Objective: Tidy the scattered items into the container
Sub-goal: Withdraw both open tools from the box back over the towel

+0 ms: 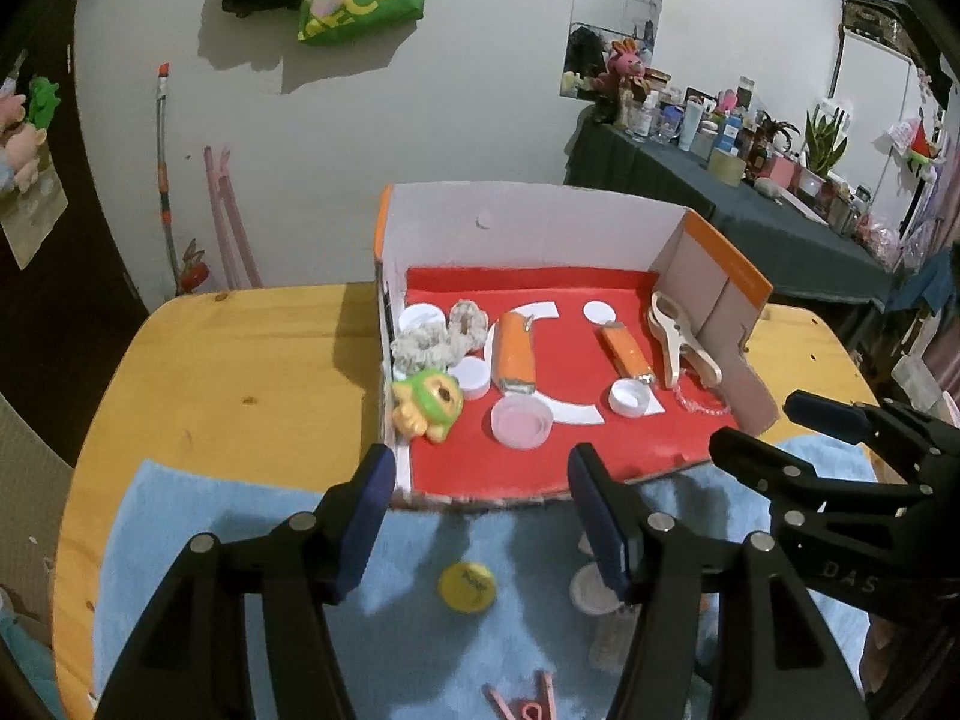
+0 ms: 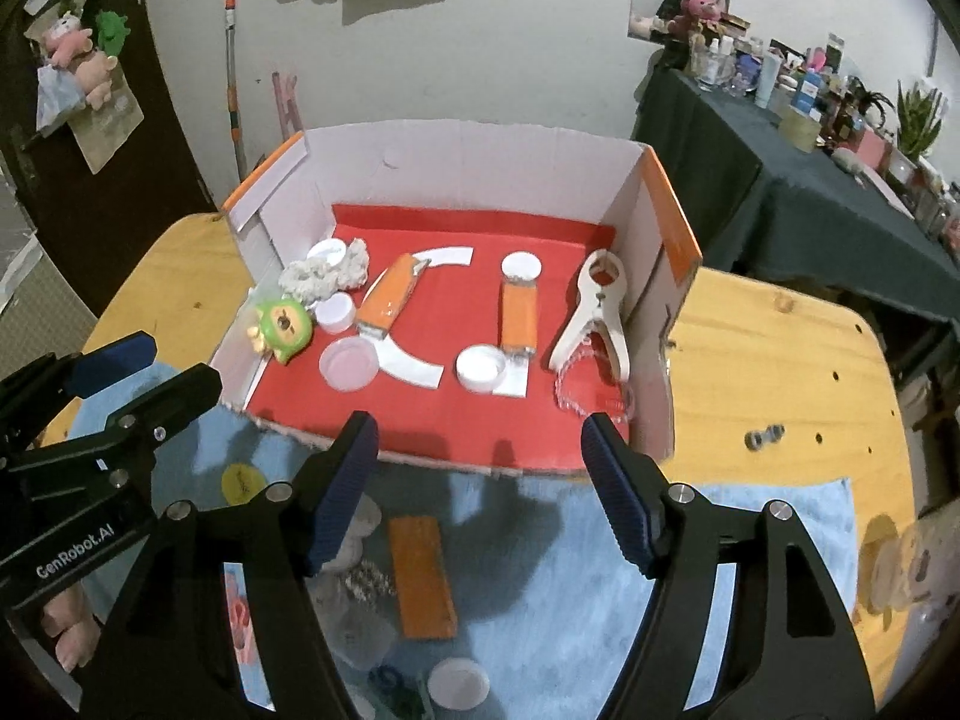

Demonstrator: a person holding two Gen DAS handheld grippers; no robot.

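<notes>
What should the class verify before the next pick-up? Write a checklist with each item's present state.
1. Left hand-held gripper open and empty: ok.
2. Right hand-held gripper open and empty: ok.
3. Box open at its near side, bare red floor free at the front: ok.
4. Items left on the blue towel, such as the orange block and yellow cap: not ok.
5. Orange block unobstructed from above: ok.
6. Grippers apart from each other: ok.
</notes>
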